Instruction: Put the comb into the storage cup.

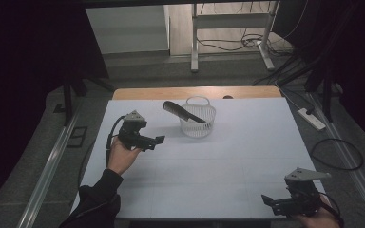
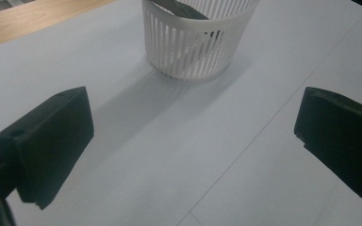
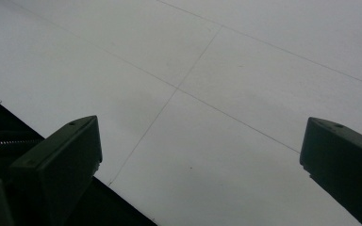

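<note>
A white slotted basket (image 1: 198,121) stands at the back middle of the white table (image 1: 228,161). A black comb (image 1: 179,110) leans in it, with one end sticking out over the rim to the upper left. My left gripper (image 1: 156,141) hovers left of the basket and points at it, open and holding nothing. In the left gripper view the basket (image 2: 195,44) is ahead of the wide-apart jaws, the comb (image 2: 179,8) shows inside it, and the left gripper (image 2: 193,136) is over bare table. My right gripper (image 1: 270,203) sits at the front right corner, open and holding nothing, over the table (image 3: 226,70) by its front edge.
A wooden strip (image 1: 195,92) runs along the table's far edge. On the floor to the right lie a white power strip (image 1: 312,119) and looped cables (image 1: 337,154). A metal desk frame (image 1: 195,42) stands beyond the table. Metal rails (image 1: 47,171) flank both sides.
</note>
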### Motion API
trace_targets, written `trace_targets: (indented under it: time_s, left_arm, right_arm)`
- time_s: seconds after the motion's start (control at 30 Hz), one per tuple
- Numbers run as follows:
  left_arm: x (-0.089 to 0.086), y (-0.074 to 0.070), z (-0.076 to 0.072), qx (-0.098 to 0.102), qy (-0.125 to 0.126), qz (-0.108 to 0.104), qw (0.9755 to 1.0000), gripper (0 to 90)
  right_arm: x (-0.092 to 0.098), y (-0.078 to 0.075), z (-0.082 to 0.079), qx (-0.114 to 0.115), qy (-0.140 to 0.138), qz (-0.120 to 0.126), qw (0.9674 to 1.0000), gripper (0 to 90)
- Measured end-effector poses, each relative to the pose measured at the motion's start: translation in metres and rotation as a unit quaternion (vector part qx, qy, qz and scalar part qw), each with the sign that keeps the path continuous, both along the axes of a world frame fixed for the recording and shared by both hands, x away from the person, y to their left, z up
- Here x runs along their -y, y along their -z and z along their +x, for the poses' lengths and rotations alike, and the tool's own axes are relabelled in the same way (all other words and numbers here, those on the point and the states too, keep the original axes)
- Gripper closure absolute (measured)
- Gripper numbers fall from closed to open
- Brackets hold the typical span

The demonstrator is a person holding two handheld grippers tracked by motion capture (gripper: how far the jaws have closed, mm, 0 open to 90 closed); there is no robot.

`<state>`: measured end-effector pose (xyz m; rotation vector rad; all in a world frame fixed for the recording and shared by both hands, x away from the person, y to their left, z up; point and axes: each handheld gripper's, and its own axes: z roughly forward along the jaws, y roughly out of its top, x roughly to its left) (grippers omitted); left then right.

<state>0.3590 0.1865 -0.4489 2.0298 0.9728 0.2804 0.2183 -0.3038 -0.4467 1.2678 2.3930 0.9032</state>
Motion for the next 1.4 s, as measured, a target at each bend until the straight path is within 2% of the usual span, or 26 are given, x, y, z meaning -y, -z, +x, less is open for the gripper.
trace_targets:
  time_s: [0.67, 1.4]
  left_arm:
    - [-0.010, 0.001, -0.025, 0.005, 0.002, -0.004, 1.0000, 0.0]
    - [-0.023, -0.002, -0.056, 0.005, -0.006, -0.020, 0.9998, 0.0]
  right_arm:
    - [-0.001, 0.000, -0.001, 0.001, -0.004, -0.002, 1.0000, 0.7]
    - [-0.001, 0.000, -0.001, 0.002, -0.004, -0.004, 1.0000, 0.8]
